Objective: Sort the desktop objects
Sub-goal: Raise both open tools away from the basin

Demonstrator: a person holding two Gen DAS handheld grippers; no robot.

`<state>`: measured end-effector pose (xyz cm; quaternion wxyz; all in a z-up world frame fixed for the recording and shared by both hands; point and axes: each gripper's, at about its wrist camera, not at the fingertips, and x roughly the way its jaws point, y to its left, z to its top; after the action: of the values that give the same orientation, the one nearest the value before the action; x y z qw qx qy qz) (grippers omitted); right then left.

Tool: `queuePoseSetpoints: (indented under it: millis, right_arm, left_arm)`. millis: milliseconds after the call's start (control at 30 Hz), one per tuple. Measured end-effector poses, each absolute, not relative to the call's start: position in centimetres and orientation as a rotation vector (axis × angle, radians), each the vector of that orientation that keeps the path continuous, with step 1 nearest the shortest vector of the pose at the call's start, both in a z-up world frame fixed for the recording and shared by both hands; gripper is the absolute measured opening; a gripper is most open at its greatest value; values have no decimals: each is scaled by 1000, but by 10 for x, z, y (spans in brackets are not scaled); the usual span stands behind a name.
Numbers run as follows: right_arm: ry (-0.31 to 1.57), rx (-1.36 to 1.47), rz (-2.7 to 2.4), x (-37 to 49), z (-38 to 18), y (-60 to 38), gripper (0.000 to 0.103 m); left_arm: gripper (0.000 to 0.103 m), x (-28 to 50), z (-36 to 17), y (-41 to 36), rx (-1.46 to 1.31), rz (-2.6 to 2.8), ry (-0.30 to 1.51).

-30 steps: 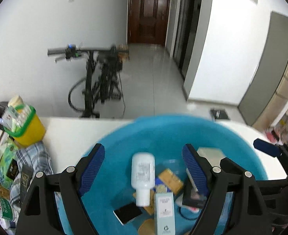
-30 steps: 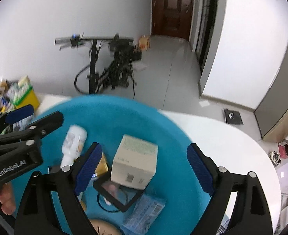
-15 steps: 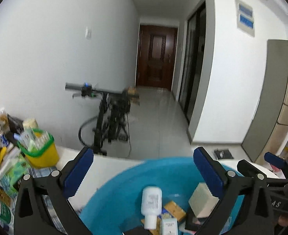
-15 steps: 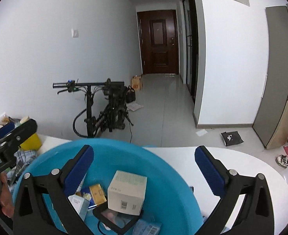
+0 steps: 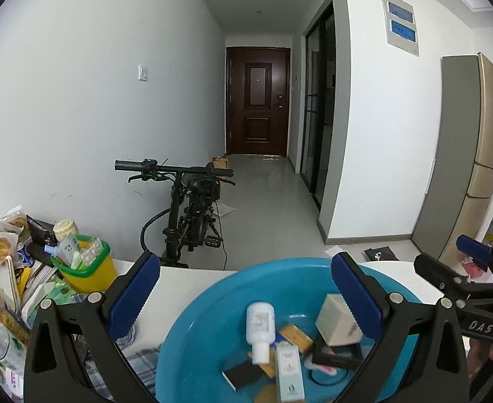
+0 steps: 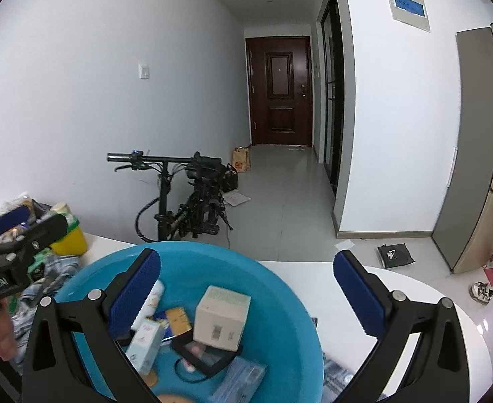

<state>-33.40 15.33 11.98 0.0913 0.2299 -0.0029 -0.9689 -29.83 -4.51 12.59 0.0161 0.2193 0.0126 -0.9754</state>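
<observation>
Both tongs stand spread wide, pinching nothing. From the left wrist, the left gripper [image 5: 246,295] hangs above a blue basin [image 5: 212,288] on the white table [image 5: 179,275]; a white bottle [image 5: 260,325], a beige box [image 5: 337,319] and a black frame [image 5: 337,352] lie inside, with a yellow bin [image 5: 85,268] at the left. From the right wrist, the right gripper [image 6: 246,295] hangs over the basin [image 6: 263,275], the box [image 6: 221,317] between its blue fingers [image 6: 135,292].

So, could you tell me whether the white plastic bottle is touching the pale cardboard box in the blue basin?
Apart. The left wrist view shows blue basin floor and a yellow packet between the white plastic bottle and the pale cardboard box.
</observation>
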Motion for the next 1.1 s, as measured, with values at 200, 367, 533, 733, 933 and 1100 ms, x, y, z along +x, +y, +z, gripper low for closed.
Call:
queuePoseSetpoints:
  millis: [200, 367, 533, 733, 933, 1100]
  right_arm:
    - [13, 627, -2839, -290, 142, 151, 103]
    - [36, 622, -2821, -248, 155, 147, 103]
    - [61, 652, -2823, -210, 163, 144, 103]
    - [113, 571, -2844, -167, 176, 142, 103]
    - [109, 485, -2898, -124, 176, 149, 103]
    - [89, 460, -2897, -94, 170, 157, 103]
  left_arm:
    - [103, -255, 136, -39, 662, -3048, 0]
    - [103, -211, 146, -36, 654, -3083, 12]
    - [103, -165, 163, -33, 610, -3129, 42]
    - [103, -116, 178, -26, 567, -3142, 12]
    - [103, -72, 181, -19, 491, -3135, -20]
    - [103, -40, 171, -9, 493, -3147, -64]
